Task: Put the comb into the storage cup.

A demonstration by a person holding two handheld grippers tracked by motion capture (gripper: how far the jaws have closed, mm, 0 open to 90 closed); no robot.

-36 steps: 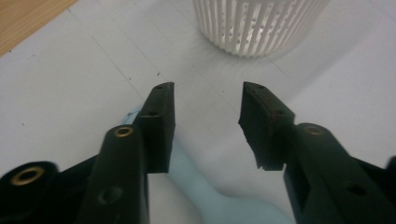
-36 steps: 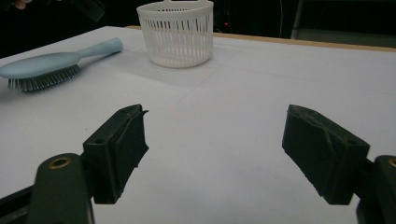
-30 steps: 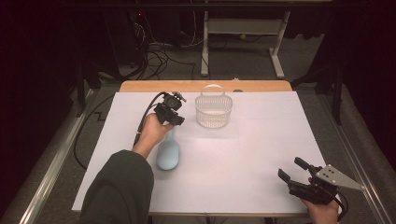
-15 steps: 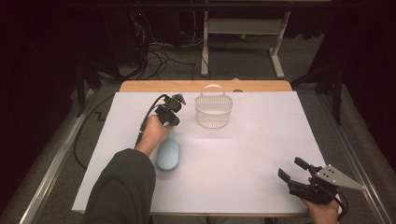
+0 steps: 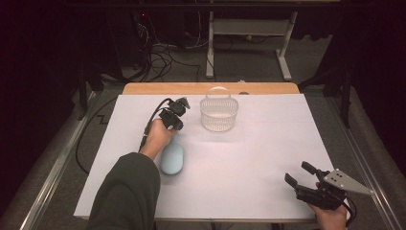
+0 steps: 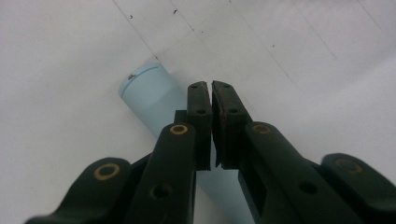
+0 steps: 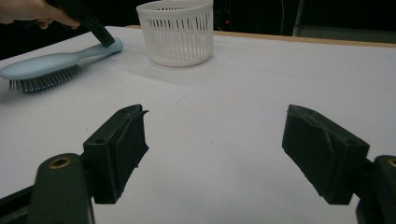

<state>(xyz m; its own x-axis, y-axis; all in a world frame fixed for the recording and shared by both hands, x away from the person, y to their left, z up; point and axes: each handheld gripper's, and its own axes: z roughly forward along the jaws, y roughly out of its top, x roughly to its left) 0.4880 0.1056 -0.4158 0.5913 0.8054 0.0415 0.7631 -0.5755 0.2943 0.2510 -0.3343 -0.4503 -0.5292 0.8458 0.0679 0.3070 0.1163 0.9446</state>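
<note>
A light blue hairbrush (image 5: 171, 160) lies bristles down on the white table (image 5: 268, 153), its handle (image 6: 149, 95) pointing toward the far side. My left gripper (image 5: 175, 129) points down onto that handle. Its jaws have just been closing, and in the left gripper view (image 6: 211, 91) the pads meet with nothing between them while the handle runs underneath. In the right gripper view the brush (image 7: 42, 65) is at the left with the left gripper's tip (image 7: 100, 32) resting on the handle. My right gripper (image 5: 299, 173) stands open and empty near the front right corner (image 7: 215, 140).
A white slotted basket (image 5: 219, 115) with a hoop handle stands at the far middle of the table, to the right of the left gripper (image 7: 177, 32). A wooden strip (image 5: 210, 88) edges the far side. Beyond it are cables and a table frame on the dark floor.
The left hand has sunk a little toward the brush handle. The right gripper has kept still.
</note>
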